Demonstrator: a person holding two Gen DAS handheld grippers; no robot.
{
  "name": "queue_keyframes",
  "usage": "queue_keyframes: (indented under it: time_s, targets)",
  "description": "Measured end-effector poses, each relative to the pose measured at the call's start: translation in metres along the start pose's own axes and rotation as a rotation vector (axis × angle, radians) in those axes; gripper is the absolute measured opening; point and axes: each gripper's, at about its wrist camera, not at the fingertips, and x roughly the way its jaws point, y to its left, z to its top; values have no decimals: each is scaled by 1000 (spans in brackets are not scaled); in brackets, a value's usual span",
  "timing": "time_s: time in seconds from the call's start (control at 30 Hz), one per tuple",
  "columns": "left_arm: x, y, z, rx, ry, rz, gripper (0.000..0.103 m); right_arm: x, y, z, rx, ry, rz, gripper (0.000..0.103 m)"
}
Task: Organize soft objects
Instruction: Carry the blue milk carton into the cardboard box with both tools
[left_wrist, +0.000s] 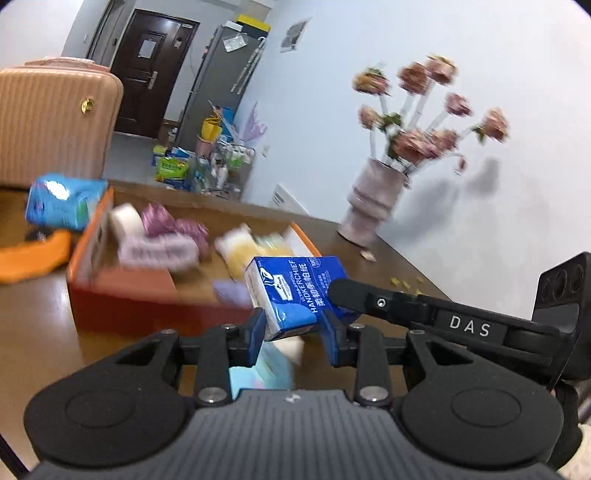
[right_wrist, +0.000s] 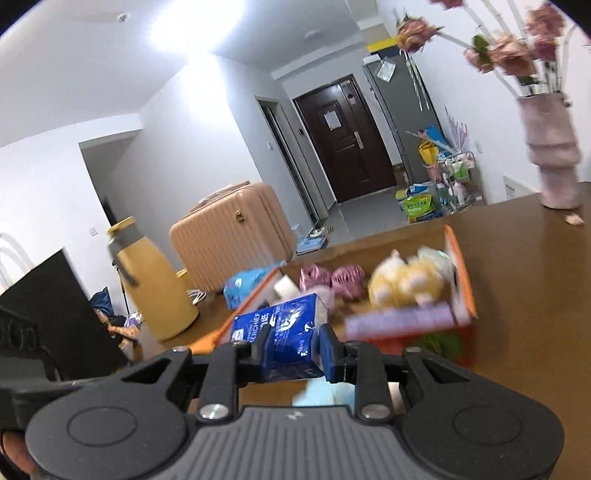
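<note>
Blue and white, a pack of handkerchief tissues (left_wrist: 295, 295) is pinched by both grippers at once and hangs in the air, just short of an orange cardboard box (left_wrist: 147, 299) on a brown wooden table (left_wrist: 44, 325).

Going left to right in the left wrist view: a pink ribbed suitcase (left_wrist: 51, 118) stands far left, with another blue tissue pack (left_wrist: 62, 201) lying beside the box's outer corner. The box already holds a white roll (left_wrist: 125, 218), pink and purple fluffy items (left_wrist: 166, 240) and a yellow plush toy (left_wrist: 240, 251), all blurred. The left gripper (left_wrist: 293, 330) has its blue pads closed narrowly on the pack's lower end. The right gripper's black finger crosses in from the right and presses the pack's far side. Far right, a ribbed pink vase (left_wrist: 373, 203) of dried flowers stands on the table.

In the right wrist view, the right gripper (right_wrist: 293, 349) is likewise closed on the same tissue pack (right_wrist: 284, 339), which sits tilted between its blue pads.

Risks, as a judgement: the pack is soft and slick, and two grippers pulling at different angles could twist or crush it, or let it slip out. If one lets go before the pack is over the box opening, it may fall on the near wall or the table. The full box leaves little room, so pushing in could dislodge the plush toy. Heavy blur hides exact clearances.
</note>
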Motion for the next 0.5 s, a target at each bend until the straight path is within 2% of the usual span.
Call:
queue_keyframes:
  time_s: [0.2,0.4,0.5]
  targets:
    - [79,58,48,-52,154,21,34,93,-3,35,-39,83,-54,26]
    - [130,90,37,-60,290,41,33,158,-24,34,-57,257,-131,26]
    - [125,86,30,15,274,49,38,168,-27,23,-82,352,-135,26]
